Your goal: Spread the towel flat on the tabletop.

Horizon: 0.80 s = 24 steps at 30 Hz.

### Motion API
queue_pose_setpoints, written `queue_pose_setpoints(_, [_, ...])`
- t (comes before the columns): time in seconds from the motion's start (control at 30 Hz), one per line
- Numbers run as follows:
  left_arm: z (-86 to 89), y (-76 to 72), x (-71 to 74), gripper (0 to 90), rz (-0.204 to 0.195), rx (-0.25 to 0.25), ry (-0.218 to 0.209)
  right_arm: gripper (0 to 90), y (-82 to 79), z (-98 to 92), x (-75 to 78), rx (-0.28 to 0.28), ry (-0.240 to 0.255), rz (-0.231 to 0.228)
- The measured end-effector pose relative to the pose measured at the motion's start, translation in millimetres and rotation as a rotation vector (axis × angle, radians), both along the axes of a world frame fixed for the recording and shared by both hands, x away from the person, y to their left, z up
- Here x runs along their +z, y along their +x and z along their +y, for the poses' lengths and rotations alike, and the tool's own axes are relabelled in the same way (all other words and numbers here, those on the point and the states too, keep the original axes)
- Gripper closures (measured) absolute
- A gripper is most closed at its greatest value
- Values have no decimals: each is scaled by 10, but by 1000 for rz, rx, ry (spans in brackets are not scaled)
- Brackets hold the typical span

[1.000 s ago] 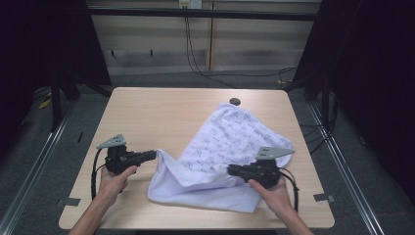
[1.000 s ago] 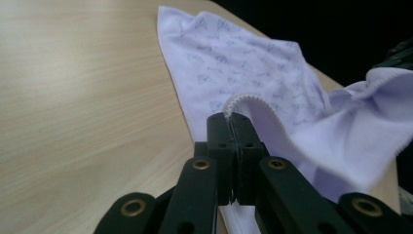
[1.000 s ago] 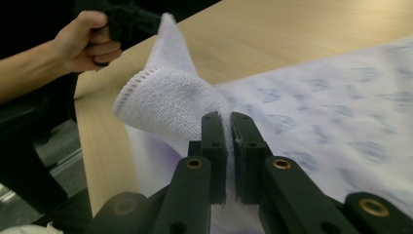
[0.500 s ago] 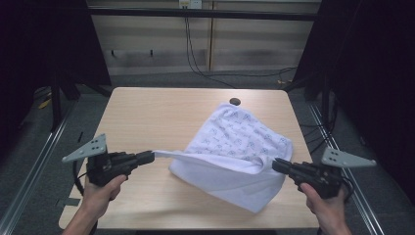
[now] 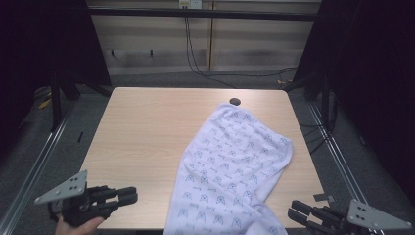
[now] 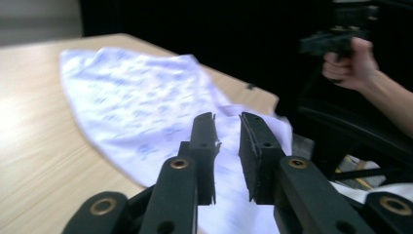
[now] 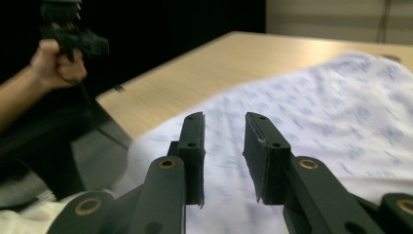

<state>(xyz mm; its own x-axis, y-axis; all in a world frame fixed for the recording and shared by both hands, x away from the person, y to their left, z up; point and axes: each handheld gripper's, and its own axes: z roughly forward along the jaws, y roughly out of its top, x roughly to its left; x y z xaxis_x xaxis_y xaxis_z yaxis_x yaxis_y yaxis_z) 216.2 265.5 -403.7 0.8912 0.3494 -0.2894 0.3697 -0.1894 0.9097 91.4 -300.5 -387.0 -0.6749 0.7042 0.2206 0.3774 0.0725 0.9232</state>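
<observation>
Both grippers, left (image 5: 128,196) and right (image 5: 295,214), sit empty with jaws parted. Cloth (image 5: 235,166) looks light and limp, so I'd pinch its near corners.

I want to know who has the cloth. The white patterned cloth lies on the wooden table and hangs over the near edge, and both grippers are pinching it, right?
Not quite. Neither gripper is pinching the cloth. In the left gripper view the left gripper has its jaws apart with nothing between them, and the right gripper view shows the same for the right gripper. The cloth does lie on the table, hanging over the near edge.
</observation>
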Motion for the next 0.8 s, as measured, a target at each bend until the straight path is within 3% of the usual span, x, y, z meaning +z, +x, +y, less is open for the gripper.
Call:
queue_pose_setpoints(0.03, [-58, 101, -65, 736, 25, -1, 13, 674, 48, 10, -52, -12, -18, 13])
queue_pose_setpoints(0.07, [-58, 101, -65, 729, 25, -1, 13, 674, 48, 10, -52, -12, -18, 13])
queue_pose_setpoints(0.1, [-198, 321, -190, 725, 62, 7, 53, 652, 182, 13, -187, -17, -17, 64])
queue_pose_setpoints(0.13, [-198, 321, -190, 721, 62, 7, 53, 652, 182, 13, -187, -17, -17, 64])
queue_pose_setpoints(0.17, [-287, 435, -249, 721, 79, 0, 72, 638, 259, 22, -262, -19, -27, 88])
queue_pose_setpoints(0.2, [-379, 544, -312, 726, 91, 4, 89, 605, 423, 41, -416, -28, -67, 137])
queue_pose_setpoints(0.3, [-683, 837, -523, 733, 143, -3, 134, 567, 589, 63, -566, -13, -80, 195])
queue_pose_setpoints(0.33, [-897, 943, -677, 765, 168, -24, 191, 545, 728, 105, -700, -5, -110, 237])
queue_pose_setpoints(0.43, [-1191, 968, -895, 775, 175, -81, 321, 521, 868, 191, -849, 21, -163, 303])
queue_pose_setpoints(0.47, [-1191, 968, -895, 774, 175, -81, 321, 521, 868, 191, -849, 21, -163, 303])
queue_pose_setpoints(0.5, [-1297, 931, -1015, 773, 164, -81, 363, 514, 935, 230, -905, 47, -184, 335])
queue_pose_setpoints(0.57, [-1298, 920, -1007, 795, 164, -71, 375, 517, 959, 251, -916, 49, -194, 343])
queue_pose_setpoints(0.6, [-1286, 911, -995, 810, 152, -64, 396, 560, 994, 273, -925, 58, -196, 345])
queue_pose_setpoints(0.63, [-1269, 893, -990, 851, 139, -60, 405, 720, 1028, 303, -931, 78, -202, 352])
queue_pose_setpoints(0.67, [-1237, 872, -989, 851, 126, -52, 412, 720, 1028, 303, -931, 78, -202, 352])
queue_pose_setpoints(0.73, [-1153, 820, -977, 871, 121, -40, 428, 880, 1032, 315, -926, 96, -203, 349])
queue_pose_setpoints(0.77, [-1103, 790, -969, 876, 120, -37, 436, 890, 1017, 309, -912, 93, -200, 346])
queue_pose_setpoints(0.8, [-979, 724, -971, 887, 145, -20, 424, 896, 959, 268, -871, 80, -188, 320])
